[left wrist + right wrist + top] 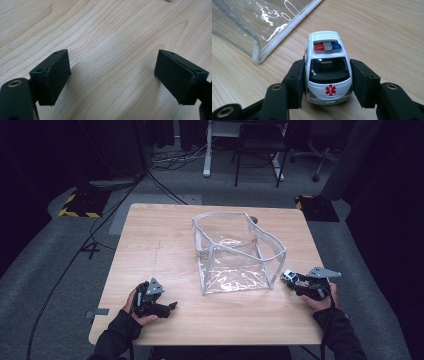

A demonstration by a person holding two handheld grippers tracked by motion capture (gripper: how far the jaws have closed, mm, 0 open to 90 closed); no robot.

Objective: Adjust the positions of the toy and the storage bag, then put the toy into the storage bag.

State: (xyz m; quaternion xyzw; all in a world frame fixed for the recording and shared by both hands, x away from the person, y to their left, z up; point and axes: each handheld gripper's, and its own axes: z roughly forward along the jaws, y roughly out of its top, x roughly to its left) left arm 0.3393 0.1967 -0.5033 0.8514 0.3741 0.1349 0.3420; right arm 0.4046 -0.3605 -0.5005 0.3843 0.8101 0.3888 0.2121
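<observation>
High view: clear plastic bag [239,252] stands open mid-table [160,245]. Right gripper [290,279] sits just beside the bag's near right corner, holding a toy ambulance [288,276]; left gripper [167,307] rests well left of the bag.

Left gripper view: jaws spread, nothing between them.

Right gripper view: jaws pinch the ambulance's sides. Likely step: loading the bag. Next: lift clear of its rim.

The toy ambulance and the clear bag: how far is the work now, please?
Done: the right gripper has its jaws closed on the sides of the toy ambulance, just beside the clear bag. In hand: the ambulance appears to be at table level, outside the bag. Left, probably: lifting it into the open, empty bag. The left gripper is open and idle.
</observation>
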